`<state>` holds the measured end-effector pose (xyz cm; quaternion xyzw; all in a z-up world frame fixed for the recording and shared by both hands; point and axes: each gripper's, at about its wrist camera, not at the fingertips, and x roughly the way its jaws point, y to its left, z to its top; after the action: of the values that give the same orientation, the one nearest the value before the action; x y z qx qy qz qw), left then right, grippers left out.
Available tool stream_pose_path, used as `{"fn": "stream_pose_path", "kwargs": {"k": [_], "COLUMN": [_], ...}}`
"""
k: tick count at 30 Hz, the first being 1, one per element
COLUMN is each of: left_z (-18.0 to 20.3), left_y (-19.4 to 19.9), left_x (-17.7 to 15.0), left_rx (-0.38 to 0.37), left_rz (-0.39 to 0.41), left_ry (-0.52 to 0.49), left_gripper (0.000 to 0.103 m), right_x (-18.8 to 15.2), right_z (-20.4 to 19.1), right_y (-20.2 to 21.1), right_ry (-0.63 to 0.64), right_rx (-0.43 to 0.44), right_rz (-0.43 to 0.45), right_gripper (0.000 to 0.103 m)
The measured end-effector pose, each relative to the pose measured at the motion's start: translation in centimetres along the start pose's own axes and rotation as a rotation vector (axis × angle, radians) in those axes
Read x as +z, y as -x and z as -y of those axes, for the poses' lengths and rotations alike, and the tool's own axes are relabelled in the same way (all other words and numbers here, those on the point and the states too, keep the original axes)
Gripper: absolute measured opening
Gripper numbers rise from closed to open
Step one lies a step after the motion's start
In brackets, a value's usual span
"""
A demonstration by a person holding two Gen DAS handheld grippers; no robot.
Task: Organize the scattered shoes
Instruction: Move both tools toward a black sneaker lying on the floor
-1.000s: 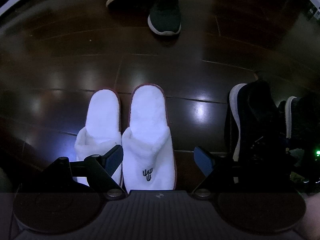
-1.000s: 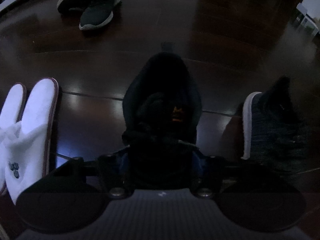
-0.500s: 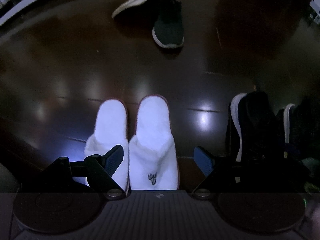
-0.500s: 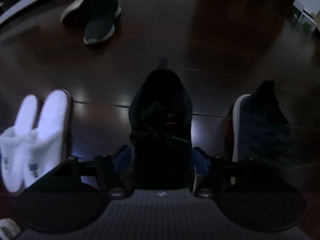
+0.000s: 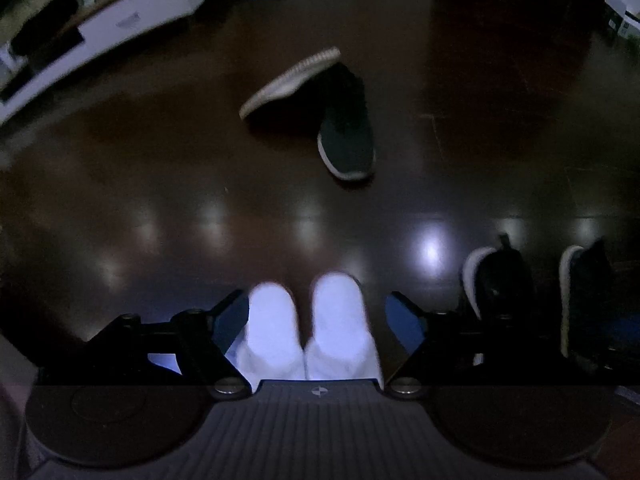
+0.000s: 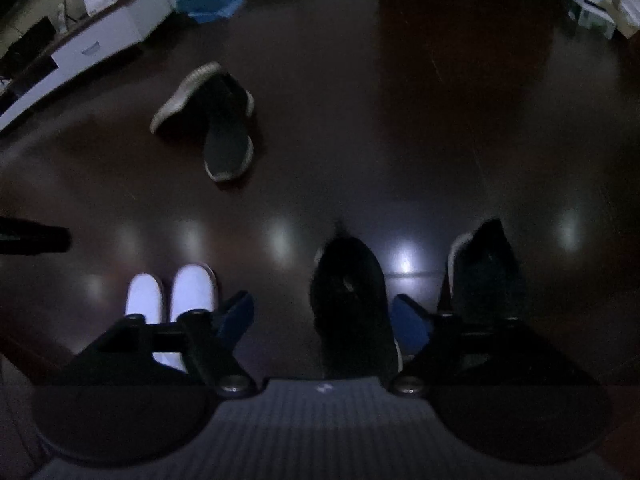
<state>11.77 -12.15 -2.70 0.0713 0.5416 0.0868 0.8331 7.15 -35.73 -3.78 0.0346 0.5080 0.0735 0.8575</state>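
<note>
Dark glossy wood floor (image 5: 160, 208) everywhere, pretty dim room, with bright light spots bouncing off the boards. Along the upper left of both views there's a long white low cabinet (image 5: 120, 20), and something blue and crumpled (image 6: 208, 0) lies on the floor next to it.

Left gripper (image 5: 316, 318) sits at the bottom centre of its own view with its jaws spread wide and nothing between the pads. Framed in that gap, down on the floor, are the white slippers (image 5: 308, 328), side by side and touching, toes pointing up the frame. They're blurry, so no detail on them.

Right gripper (image 6: 322, 314) is also wide open and empty. A black sneaker (image 6: 352, 300) lies on the floor in the right half of its gap, close to the right finger; I can't tell if it touches. Just to the right of that, apart from it, is a second dark sneaker with a pale sole (image 6: 486, 268). In the left wrist view the same two sit in the lower right, parallel, pale soles showing.

Well away from that row, in the upper middle of both views, is a loose pair of dark sneakers (image 5: 344, 132): one flat on the floor, the other tipped on its side with its light sole showing, heels overlapping.
</note>
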Motion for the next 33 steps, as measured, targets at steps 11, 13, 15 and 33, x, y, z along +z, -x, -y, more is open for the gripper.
{"fn": "stream_pose_path", "kwargs": {"k": [11, 13, 15, 33], "left_z": [-1.5, -1.9, -2.1, -1.6], "left_y": [-16.3, -19.0, -21.8, -39.5], "left_x": [5.9, 7.5, 9.4, 15.7], "left_rx": [0.132, 0.146, 0.163, 0.2], "left_rz": [0.283, 0.332, 0.376, 0.469], "left_ry": [-0.598, -0.693, -0.759, -0.982], "left_gripper": [0.078, 0.077, 0.077, 0.083], "right_x": [2.5, 3.2, 4.2, 8.1], "right_z": [-6.4, -8.0, -9.5, -13.6], "right_y": [-8.3, -9.9, -11.4, -20.4], "right_ry": [-0.116, -0.171, -0.208, -0.301], "right_rx": [-0.099, -0.108, -0.111, -0.106], "right_rz": [0.045, 0.038, 0.032, 0.022], "right_gripper": [0.084, 0.084, 0.084, 0.084]}}
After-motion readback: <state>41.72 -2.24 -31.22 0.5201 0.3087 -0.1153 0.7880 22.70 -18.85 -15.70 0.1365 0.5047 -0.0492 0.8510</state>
